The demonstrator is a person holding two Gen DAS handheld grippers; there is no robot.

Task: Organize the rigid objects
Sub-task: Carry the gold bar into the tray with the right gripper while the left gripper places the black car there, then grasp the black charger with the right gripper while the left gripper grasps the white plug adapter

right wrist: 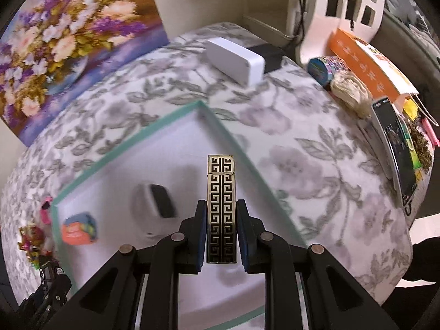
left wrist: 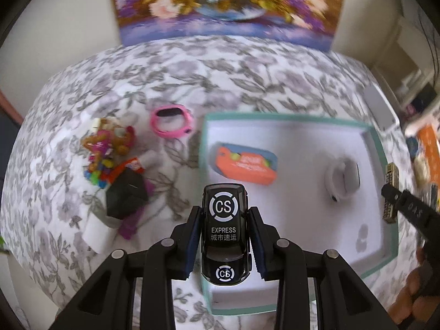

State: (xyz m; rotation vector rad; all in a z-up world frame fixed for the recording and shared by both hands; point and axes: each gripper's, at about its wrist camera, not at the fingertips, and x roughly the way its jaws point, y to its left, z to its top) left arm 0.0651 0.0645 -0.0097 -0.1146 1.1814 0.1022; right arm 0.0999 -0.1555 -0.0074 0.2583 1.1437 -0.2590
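My left gripper [left wrist: 225, 228] is shut on a black toy car [left wrist: 225, 220] marked "CS EXPRESS", held over the near-left edge of a shallow white box with a teal rim [left wrist: 288, 116]. Inside the box lie an orange case [left wrist: 244, 166] and a white earbud-style case [left wrist: 342, 181]. My right gripper [right wrist: 222, 214] is shut on a gold and black patterned lighter [right wrist: 221, 192], held over the box's right side [right wrist: 176, 115]. In the left wrist view the lighter [left wrist: 390, 195] and right gripper show at the box's right edge. A pink watch band [left wrist: 171, 121] and a colourful toy pile [left wrist: 107, 151] lie left of the box.
A floral cloth [left wrist: 192, 63] covers the table, with a flower painting [left wrist: 228, 2] at the back. A white rectangular box [right wrist: 233, 57], an orange book [right wrist: 368, 63], a phone [right wrist: 393, 148], a tape roll [right wrist: 327, 67] and a white stand [right wrist: 346, 8] crowd the right side. A black pouch [left wrist: 126, 195] lies left.
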